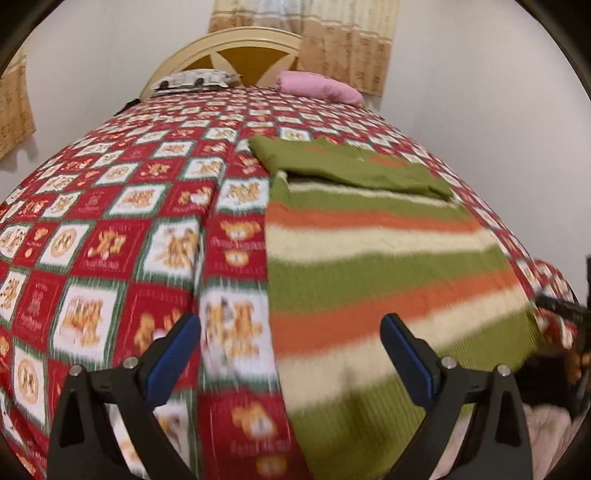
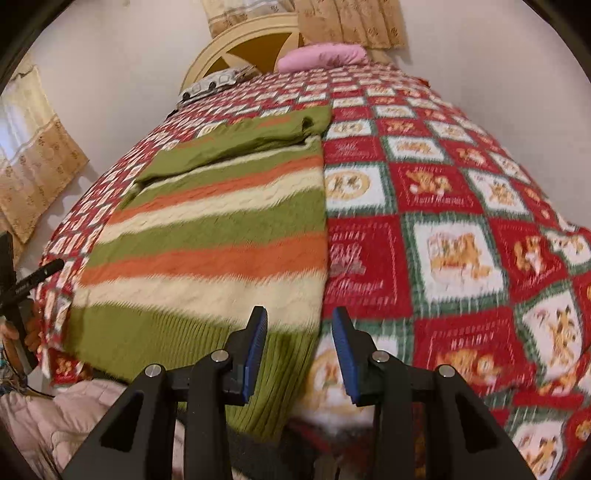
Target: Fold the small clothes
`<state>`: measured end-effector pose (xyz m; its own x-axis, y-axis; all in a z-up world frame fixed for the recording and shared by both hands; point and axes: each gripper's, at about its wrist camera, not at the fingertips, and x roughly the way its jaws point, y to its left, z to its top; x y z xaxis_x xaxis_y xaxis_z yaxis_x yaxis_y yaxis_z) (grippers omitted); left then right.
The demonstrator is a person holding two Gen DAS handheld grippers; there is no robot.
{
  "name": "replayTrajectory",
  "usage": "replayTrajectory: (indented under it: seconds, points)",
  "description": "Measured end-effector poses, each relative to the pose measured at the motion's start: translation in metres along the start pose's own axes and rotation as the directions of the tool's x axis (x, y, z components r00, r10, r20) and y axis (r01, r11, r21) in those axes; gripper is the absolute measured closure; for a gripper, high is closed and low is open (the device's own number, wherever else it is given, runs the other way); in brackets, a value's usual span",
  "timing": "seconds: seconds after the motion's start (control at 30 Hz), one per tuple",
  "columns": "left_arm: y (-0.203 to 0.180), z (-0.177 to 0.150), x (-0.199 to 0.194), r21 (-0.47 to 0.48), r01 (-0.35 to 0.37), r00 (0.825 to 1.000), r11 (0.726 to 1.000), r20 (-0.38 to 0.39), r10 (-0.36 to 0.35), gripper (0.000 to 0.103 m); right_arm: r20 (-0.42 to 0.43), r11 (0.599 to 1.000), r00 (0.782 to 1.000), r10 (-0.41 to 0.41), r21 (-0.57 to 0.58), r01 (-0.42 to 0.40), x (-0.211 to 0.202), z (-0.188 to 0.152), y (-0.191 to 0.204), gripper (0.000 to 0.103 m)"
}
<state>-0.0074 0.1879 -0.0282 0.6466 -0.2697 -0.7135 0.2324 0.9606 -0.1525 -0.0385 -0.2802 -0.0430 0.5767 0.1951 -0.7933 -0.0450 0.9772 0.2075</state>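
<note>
Striped knit sweater (image 1: 369, 266) in green, orange and cream, one item, lies flat on the red patchwork bedspread (image 1: 110, 229) in the left wrist view, right of centre; its top part is folded down as a plain green flap (image 1: 351, 166) across the far end. Left gripper (image 1: 291, 332) hangs above the sweater's left edge, two blue-padded fingers (image 1: 173, 350) spread wide, nothing between them. Two pillows at the headboard (image 1: 236, 51): one grey-white patterned pillow (image 1: 192, 79), one pink pillow (image 1: 317, 86). Two curtains visible, one behind the headboard (image 1: 347, 44), one at left edge (image 1: 14, 110). Dark part of the other tool (image 1: 565, 310) shows at right edge, blurred.

Right wrist view: same one sweater (image 2: 207, 251) sits left of centre on the bedspread (image 2: 461, 221), green flap (image 2: 236, 144) at the far end, ribbed hem hanging near the bed's close edge. Right gripper (image 2: 299, 332) hovers over the sweater's right edge near the hem, two fingers (image 2: 255, 347) partly apart, no cloth pinched, pads not touching the knit. Pink pillow (image 2: 321, 57) and patterned pillow (image 2: 214, 83) again by the headboard (image 2: 243, 44). Curtains: two (image 2: 351, 22), (image 2: 33, 155). Other handheld tool (image 2: 22, 288) at left edge, with a hand on it, mostly hidden. Pale quilted fabric (image 2: 55, 417) at bottom left, can't tell what it is
</note>
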Motion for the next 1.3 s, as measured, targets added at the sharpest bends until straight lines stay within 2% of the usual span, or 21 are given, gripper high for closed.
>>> replayTrajectory:
  seconds: [0.07, 0.17, 0.23, 0.33, 0.4, 0.43, 0.5, 0.63, 0.7, 1.0, 1.03, 1.07, 1.13, 1.23, 1.27, 1.3]
  points:
    - [-0.003, -0.013, -0.007, 0.004, 0.034, 0.999, 0.999, -0.023, -0.034, 0.005, 0.003, 1.0, 1.0, 0.007, 0.0, -0.007, -0.004, -0.007, 0.001, 0.045]
    - [-0.01, -0.034, -0.015, 0.008, 0.094, 0.994, 0.996, -0.06, -0.094, 0.005, 0.004, 1.0, 1.0, 0.025, -0.01, -0.025, -0.009, -0.016, 0.004, 0.044]
    - [-0.014, -0.044, -0.017, 0.012, 0.122, 0.99, 0.992, -0.078, -0.12, 0.01, -0.001, 0.999, 0.999, 0.036, -0.017, -0.036, -0.01, -0.02, 0.006, 0.044]
    - [-0.022, -0.053, -0.007, 0.034, 0.136, 0.982, 0.99, -0.137, -0.13, 0.026, 0.001, 0.999, 0.999, 0.043, -0.025, -0.043, -0.01, -0.026, 0.01, 0.044]
    - [-0.024, -0.058, 0.003, 0.028, 0.135, 0.973, 0.99, -0.193, -0.127, 0.044, -0.007, 0.998, 0.998, 0.054, -0.022, -0.054, -0.008, -0.03, 0.013, 0.044]
    - [-0.024, -0.059, 0.005, 0.015, 0.144, 0.968, 0.989, -0.211, -0.138, 0.045, -0.012, 0.998, 0.998, 0.058, -0.023, -0.058, -0.006, -0.031, 0.013, 0.044]
    - [-0.024, -0.062, 0.008, -0.001, 0.159, 0.963, 0.987, -0.222, -0.156, 0.046, -0.028, 0.998, 0.998, 0.051, -0.035, -0.052, -0.003, -0.033, 0.016, 0.044]
    - [-0.031, -0.062, 0.006, 0.031, 0.145, 0.964, 0.989, -0.229, -0.134, 0.045, -0.047, 0.997, 0.997, 0.062, -0.035, -0.064, 0.003, -0.036, 0.018, 0.044]
    - [-0.03, -0.062, 0.005, 0.026, 0.142, 0.964, 0.989, -0.232, -0.132, 0.044, -0.07, 0.996, 0.995, 0.078, -0.026, -0.079, 0.008, -0.038, 0.018, 0.044]
    - [-0.013, -0.07, 0.002, -0.022, 0.143, 0.951, 0.989, -0.274, -0.144, 0.044, -0.084, 0.996, 0.995, 0.051, -0.072, -0.057, 0.015, -0.041, 0.025, 0.044]
    - [-0.012, -0.072, 0.004, -0.041, 0.149, 0.949, 0.988, -0.275, -0.155, 0.044, -0.09, 0.995, 0.995, 0.052, -0.084, -0.06, 0.016, -0.041, 0.027, 0.045]
    - [-0.011, -0.071, 0.003, -0.049, 0.156, 0.95, 0.986, -0.267, -0.164, 0.043, -0.101, 0.993, 0.994, 0.046, -0.102, -0.056, 0.017, -0.042, 0.03, 0.051]
    - [-0.011, -0.07, 0.005, -0.078, 0.19, 0.94, 0.979, -0.272, -0.204, 0.043, -0.105, 0.99, 0.994, 0.013, -0.137, -0.027, 0.018, -0.043, 0.034, 0.057]
    - [-0.01, -0.071, 0.005, -0.101, 0.196, 0.939, 0.975, -0.266, -0.216, 0.045, -0.098, 0.986, 0.995, -0.02, -0.166, 0.003, 0.019, -0.046, 0.033, 0.07]
    - [-0.01, -0.07, 0.005, -0.098, 0.19, 0.941, 0.977, -0.267, -0.209, 0.05, -0.094, 0.987, 0.995, -0.03, -0.163, 0.015, 0.018, -0.045, 0.029, 0.079]
    - [-0.012, -0.07, 0.005, -0.089, 0.175, 0.943, 0.981, -0.271, -0.192, 0.059, -0.101, 0.988, 0.995, -0.027, -0.153, 0.012, 0.018, -0.044, 0.026, 0.091]
